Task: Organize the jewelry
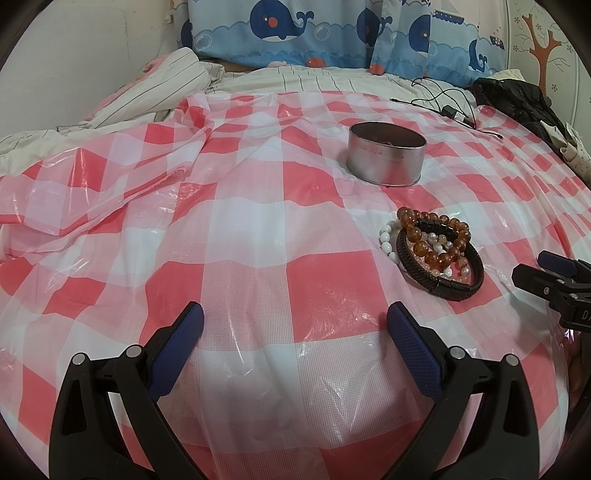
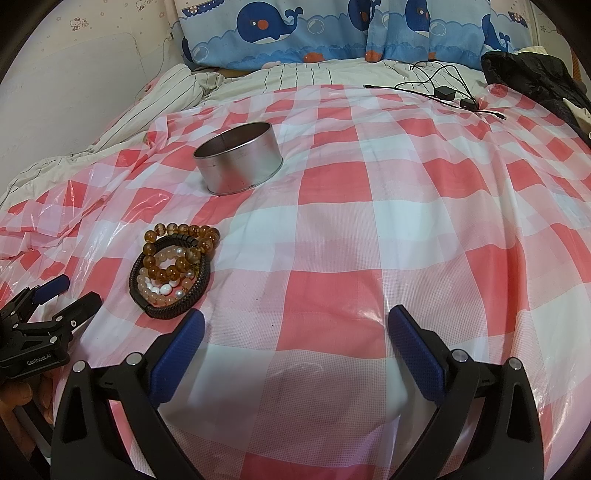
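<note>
Loosely heaped, the bracelets [image 1: 436, 247] lie on the checked plastic sheet [image 1: 258, 229] over the bed, near the open metal tin [image 1: 386, 155]. They look light; the bead strands would slip and roll, so the stiffer black braided band [image 2: 170, 301] seems the surest hold. Both the left claw [image 1: 295, 325] and right claw [image 2: 295, 325] are spread, empty. Cables [image 2: 436, 86] lie well apart.

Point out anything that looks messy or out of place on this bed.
The bracelets lie tangled in one heap on the checked plastic sheet, outside the round metal tin. The sheet is rumpled along its left edge. Loose black cables sprawl near the whale pillows.
</note>
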Available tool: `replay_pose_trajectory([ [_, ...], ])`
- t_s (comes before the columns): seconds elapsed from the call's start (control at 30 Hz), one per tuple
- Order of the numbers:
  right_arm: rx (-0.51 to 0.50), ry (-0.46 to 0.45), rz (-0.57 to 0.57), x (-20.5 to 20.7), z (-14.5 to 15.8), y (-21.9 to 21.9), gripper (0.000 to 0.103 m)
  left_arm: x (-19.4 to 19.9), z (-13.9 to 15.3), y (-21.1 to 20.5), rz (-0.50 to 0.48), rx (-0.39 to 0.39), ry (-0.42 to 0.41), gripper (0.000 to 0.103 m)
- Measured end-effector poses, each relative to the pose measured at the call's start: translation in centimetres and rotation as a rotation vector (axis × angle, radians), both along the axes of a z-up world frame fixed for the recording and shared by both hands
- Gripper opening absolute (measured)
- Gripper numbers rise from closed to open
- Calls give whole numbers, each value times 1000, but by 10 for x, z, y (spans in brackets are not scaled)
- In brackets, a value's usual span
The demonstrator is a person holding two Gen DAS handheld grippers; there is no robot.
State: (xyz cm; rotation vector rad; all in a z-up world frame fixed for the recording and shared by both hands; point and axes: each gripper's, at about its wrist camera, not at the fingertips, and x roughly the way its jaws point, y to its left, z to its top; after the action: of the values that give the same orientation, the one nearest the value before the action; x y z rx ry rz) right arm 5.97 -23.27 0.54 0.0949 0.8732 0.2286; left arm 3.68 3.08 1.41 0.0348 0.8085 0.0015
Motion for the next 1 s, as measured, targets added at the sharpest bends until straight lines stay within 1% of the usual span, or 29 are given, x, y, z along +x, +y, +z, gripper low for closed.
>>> replay_pose_trajectory([
  [0.53,-1,0,0,0,0,0,95,1,1,0,1,1,2,95],
  [0.63,-1,-1,-1,0,0,0,95,-3,2,2,6,-15,-23,95],
  [0.67,-1,-1,-1,0,-1,0,95,-6,5,6,10,-43,-46,95],
  [0.77,-2,0,0,0,0,0,95,-10,13,19,-24,-199,-106,95],
  [0.83,-9,1,-2,0,-1,1,95,-6,19,18,-67,-251,-124,95],
  [1.0,-36,6,-4,2,-1,3,95,10,28,-9,-234,-212,-114,93],
])
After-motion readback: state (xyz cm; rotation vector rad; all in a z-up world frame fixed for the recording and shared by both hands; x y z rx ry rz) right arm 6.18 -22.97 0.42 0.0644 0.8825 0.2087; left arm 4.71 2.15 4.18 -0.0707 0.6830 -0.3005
